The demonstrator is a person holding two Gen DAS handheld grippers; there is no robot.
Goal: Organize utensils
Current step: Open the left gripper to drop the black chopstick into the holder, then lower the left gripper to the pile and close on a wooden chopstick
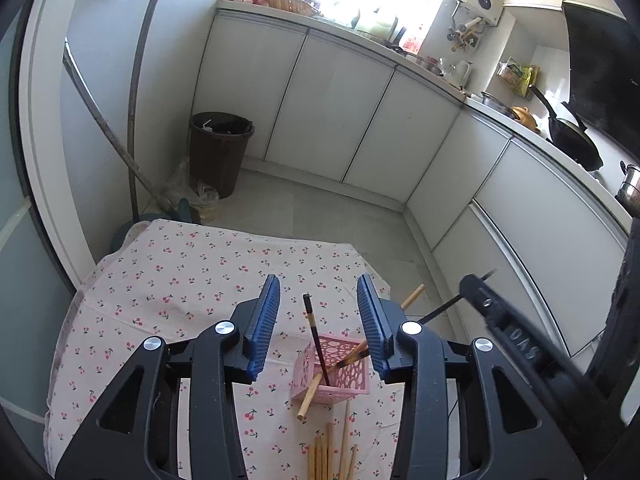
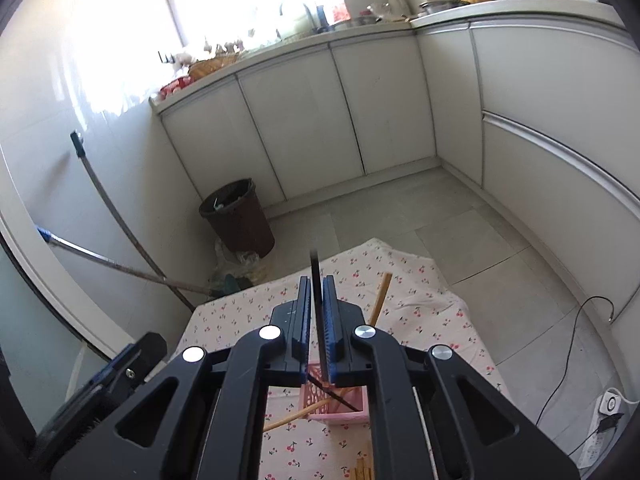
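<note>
A pink openwork basket (image 1: 340, 376) stands on the cherry-print tablecloth (image 1: 180, 280). A dark chopstick (image 1: 314, 332) stands upright in it, and a wooden chopstick (image 1: 316, 386) leans out over its near rim. My left gripper (image 1: 319, 280) hangs open above the basket with nothing between its blue pads. Several loose wooden chopsticks (image 1: 332, 452) lie on the cloth nearer to me. In the right wrist view my right gripper (image 2: 317, 280) is shut on another dark chopstick (image 2: 315, 264), held upright over the basket (image 2: 340, 410). It appears at right in the left wrist view as the right gripper (image 1: 476, 284).
Another wooden chopstick (image 2: 380, 300) shows near the table's far right edge. A brown bin (image 1: 220, 152) and leaning mop handles (image 1: 116, 148) stand beyond the far left corner. White cabinets (image 1: 332, 112) line the back and right. A cable (image 2: 560, 364) and socket strip (image 2: 610, 404) lie on the floor at right.
</note>
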